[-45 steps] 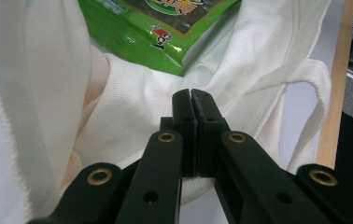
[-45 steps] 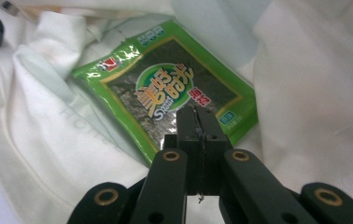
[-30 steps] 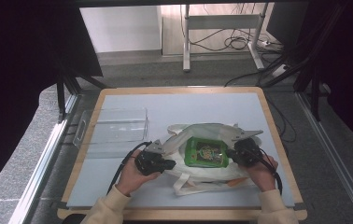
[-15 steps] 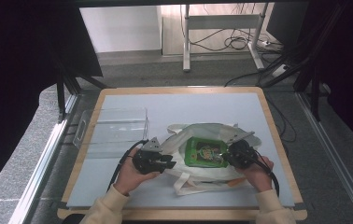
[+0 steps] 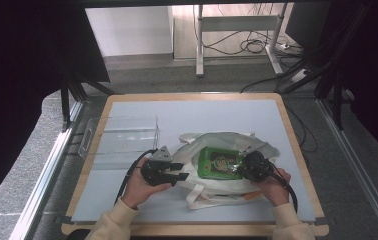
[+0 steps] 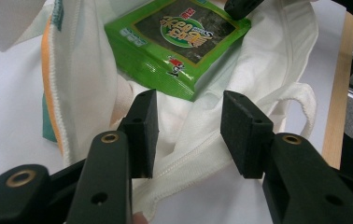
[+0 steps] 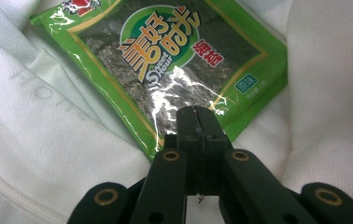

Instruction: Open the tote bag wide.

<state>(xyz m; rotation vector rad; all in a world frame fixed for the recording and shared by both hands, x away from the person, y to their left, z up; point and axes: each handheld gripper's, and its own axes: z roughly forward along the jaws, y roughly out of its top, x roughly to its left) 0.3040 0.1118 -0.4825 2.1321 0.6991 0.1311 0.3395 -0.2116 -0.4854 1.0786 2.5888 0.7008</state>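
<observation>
A white cloth tote bag (image 5: 217, 140) lies flat on the table with its mouth spread. A green seaweed snack packet (image 5: 218, 162) lies face up inside it. My left gripper (image 5: 182, 171) sits at the bag's left rim. Its jaws have just been opening and stand apart in the left gripper view (image 6: 188, 133), with the bag's hem (image 6: 202, 163) lying loose between the pads and the packet (image 6: 179, 37) beyond. My right gripper (image 5: 239, 167) is at the packet's right edge. In the right gripper view its jaws (image 7: 198, 116) are shut, tips over the packet (image 7: 174, 60).
A clear plastic tray (image 5: 122, 137) rests on the table's left side beside the left hand. The bag's handles (image 5: 212, 197) trail toward the front edge. A wooden rim (image 5: 297, 150) borders the grey-blue tabletop, and bare surface lies behind the bag.
The left gripper's jaws have opened from nearly shut, releasing the bag's rim. The right gripper has shifted slightly left toward the packet. The bag's mouth has settled a little.
</observation>
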